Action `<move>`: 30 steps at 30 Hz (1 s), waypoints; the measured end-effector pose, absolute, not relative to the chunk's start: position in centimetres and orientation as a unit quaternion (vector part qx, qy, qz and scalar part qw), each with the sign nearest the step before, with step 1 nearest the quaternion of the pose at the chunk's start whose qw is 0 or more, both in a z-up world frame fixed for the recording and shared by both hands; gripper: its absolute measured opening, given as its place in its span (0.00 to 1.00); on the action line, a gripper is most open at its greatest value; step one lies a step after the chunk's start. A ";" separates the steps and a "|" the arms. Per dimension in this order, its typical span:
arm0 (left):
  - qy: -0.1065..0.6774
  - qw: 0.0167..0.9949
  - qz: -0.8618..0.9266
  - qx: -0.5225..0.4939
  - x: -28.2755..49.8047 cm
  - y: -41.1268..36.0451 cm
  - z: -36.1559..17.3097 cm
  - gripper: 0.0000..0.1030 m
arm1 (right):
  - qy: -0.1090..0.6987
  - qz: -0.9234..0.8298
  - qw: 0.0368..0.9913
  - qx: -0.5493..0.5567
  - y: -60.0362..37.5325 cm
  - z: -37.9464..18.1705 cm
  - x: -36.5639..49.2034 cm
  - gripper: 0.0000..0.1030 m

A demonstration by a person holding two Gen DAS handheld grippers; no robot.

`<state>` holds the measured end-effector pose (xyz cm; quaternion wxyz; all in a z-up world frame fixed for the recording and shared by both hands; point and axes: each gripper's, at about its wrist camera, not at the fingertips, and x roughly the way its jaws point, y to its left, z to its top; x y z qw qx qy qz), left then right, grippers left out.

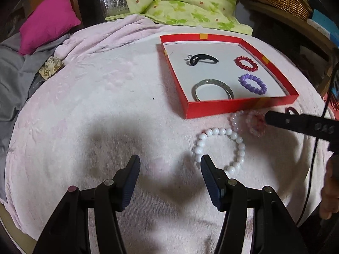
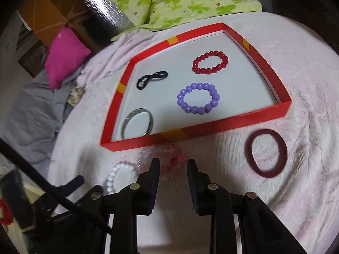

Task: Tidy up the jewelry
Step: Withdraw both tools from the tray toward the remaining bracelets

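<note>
The red tray (image 2: 214, 124) sits in the upper middle of the right wrist view and at the upper right of the left wrist view, resting on a pale pink blanket (image 1: 101, 105). On its white floor lie a red bead bracelet (image 2: 210, 61), a purple bead bracelet (image 2: 198, 97), a silver bangle (image 2: 137, 123) in the near left corner and a black hair tie (image 2: 151, 79) (twisted into a figure eight). Outside the tray, just below its near wall, a clear pink bead bracelet (image 2: 161, 158) lies on the blanket, blurred in both views, and it touches a white bead bracelet (image 1: 220, 148) beside it. A dark red ring-shaped band (image 2: 266, 152) lies alone at the right of the right wrist view, near the tray's corner.

The right tool (image 2: 173, 167) is released, its jaws parted over the clear pink bracelet without gripping it. The left tool (image 1: 170, 163) is also released, jaws wide, with its right finger overlapping the white bracelet's lower left edge. A magenta cushion (image 1: 48, 21) and a green leaf-print quilt (image 1: 186, 2) fill the top of the frame.
</note>
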<state>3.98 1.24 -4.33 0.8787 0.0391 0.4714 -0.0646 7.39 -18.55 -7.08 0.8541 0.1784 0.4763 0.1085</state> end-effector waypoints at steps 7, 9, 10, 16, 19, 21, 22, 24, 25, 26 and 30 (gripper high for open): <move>0.483 0.873 -0.065 0.037 4.8 1.2 -4.8 0.59 | 0.470 0.094 0.869 0.124 -17.3 -7.7 7.8 0.11; 0.485 0.871 -0.066 0.036 5.0 1.1 -4.9 0.59 | 0.462 0.088 0.875 0.115 -17.2 -7.3 7.5 0.11; 0.485 0.871 -0.066 0.035 5.0 1.1 -5.0 0.59 | 0.459 0.082 0.877 0.118 -17.5 -7.0 7.3 0.11; 0.470 0.878 -0.088 0.032 4.7 0.4 -4.5 0.60 | 0.459 0.061 0.872 0.160 -21.1 -6.2 6.4 0.11; 0.461 0.881 -0.101 0.032 4.7 -0.1 -4.3 0.66 | 0.469 0.060 0.864 0.174 -22.4 -6.5 6.2 0.11; 0.460 0.881 -0.111 0.032 4.9 -0.6 -4.4 0.67 | 0.476 0.060 0.860 0.173 -22.8 -6.7 6.2 0.11; 0.461 0.879 -0.117 0.032 5.0 -0.8 -4.4 0.67 | 0.481 0.062 0.857 0.173 -22.9 -6.9 6.1 0.11; 0.463 0.877 -0.128 0.029 5.0 -1.4 -4.5 0.68 | 0.486 0.064 0.854 0.173 -23.0 -7.1 6.0 0.11; 0.463 0.875 -0.136 0.029 5.0 -1.7 -4.6 0.69 | 0.490 0.065 0.852 0.172 -23.1 -7.2 6.0 0.11; 0.463 0.875 -0.141 0.029 4.9 -1.9 -4.5 0.69 | 0.492 0.067 0.851 0.172 -23.1 -7.3 5.9 0.11; 0.462 0.872 -0.155 0.037 4.8 -2.9 -4.8 0.75 | 0.504 0.073 0.842 0.175 -23.3 -7.9 5.9 0.10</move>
